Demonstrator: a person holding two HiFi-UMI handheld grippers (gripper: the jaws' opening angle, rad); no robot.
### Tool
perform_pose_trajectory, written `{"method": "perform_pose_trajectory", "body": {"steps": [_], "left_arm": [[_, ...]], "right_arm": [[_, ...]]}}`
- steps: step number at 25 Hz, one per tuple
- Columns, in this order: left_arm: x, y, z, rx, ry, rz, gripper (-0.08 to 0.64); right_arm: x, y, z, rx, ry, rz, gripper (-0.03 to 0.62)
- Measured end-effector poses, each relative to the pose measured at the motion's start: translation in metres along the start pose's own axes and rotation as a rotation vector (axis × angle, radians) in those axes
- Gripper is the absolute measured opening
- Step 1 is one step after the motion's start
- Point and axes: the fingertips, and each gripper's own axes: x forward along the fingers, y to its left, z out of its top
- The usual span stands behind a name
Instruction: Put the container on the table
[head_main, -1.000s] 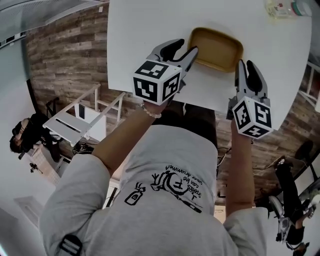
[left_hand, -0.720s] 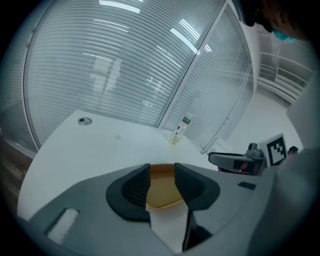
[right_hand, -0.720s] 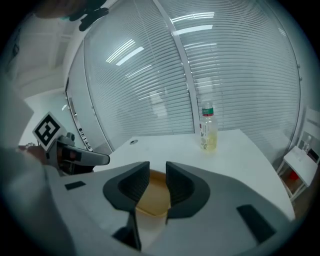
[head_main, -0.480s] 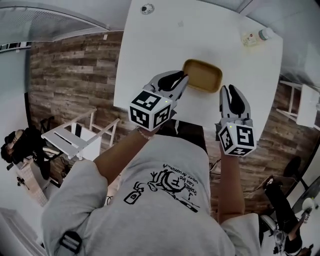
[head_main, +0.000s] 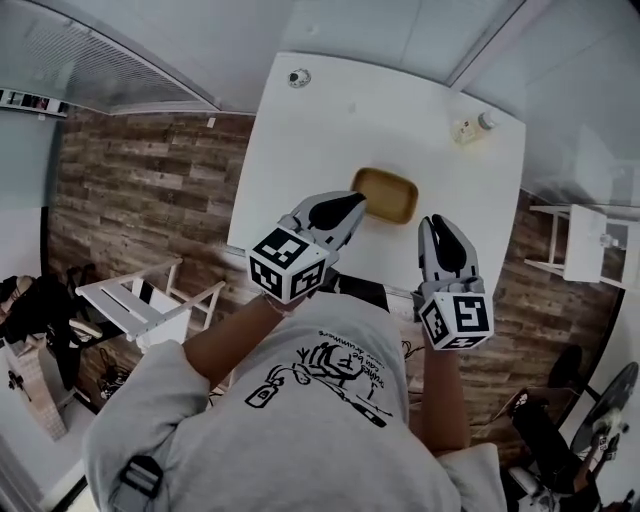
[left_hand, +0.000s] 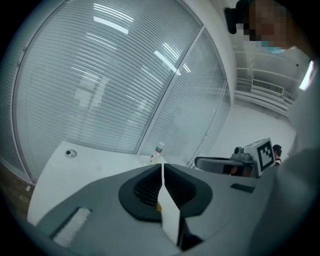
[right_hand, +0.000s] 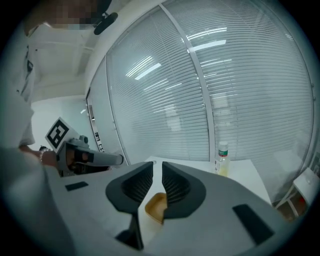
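White worktop (head_main: 320, 140), rectangular, on a wood-plank floor (head_main: 150, 190). Slatted blinds (left_hand: 100, 80) run behind its far edge. A person in a grey printed T-shirt (head_main: 300, 420) stands at the near edge, both forearms stretched forward, one claw in each hand.

Noted of the left claw (head_main: 352, 203): it is held over the near edge, left of the middle, with its marker cube (head_main: 288, 264) turned toward the person. In the left gripper view the jaws lie flat against each other. They have just been closing, and nothing is caught between them. From overhead the tip overlaps the container's near left corner, but that view does not show whether they touch.

Noted of the right claw (head_main: 437, 228): it is over the near edge, right of the middle, level with the other. The jaws are drawn in to a thin slit and are empty. The right gripper view shows the container on the worktop beyond and below that slit.

The container (head_main: 384, 194) is ochre, shallow and rectangular with rounded corners, open side up, with nothing inside. It sits flat on the worktop about midway between the left and right edges, nearer the near edge than the far one.

A small clear bottle (head_main: 472, 127) with a pale cap stands upright by the far right corner. A tiny round fitting (head_main: 297, 77) sits at the far left corner.
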Motion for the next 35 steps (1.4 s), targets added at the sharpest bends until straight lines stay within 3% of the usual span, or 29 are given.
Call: {"method": "perform_pose_trajectory", "body": {"steps": [4, 24, 35], "left_arm": [[-0.010, -0.016, 0.018, 0.011, -0.030, -0.046, 0.014], [-0.051, -0.086, 0.115, 0.054, -0.185, -0.169, 0.012], [-0.066, -0.098, 0.141, 0.110, -0.239, -0.155, 0.012]], "right_arm": [[-0.011, 0.011, 0.023, 0.009, -0.039, 0.028, 0.046], [-0.066, 0.058, 0.135, -0.131, -0.169, 0.116, 0.043], [-0.077, 0.073, 0.170, -0.180, -0.218, 0.137, 0.041]]}}
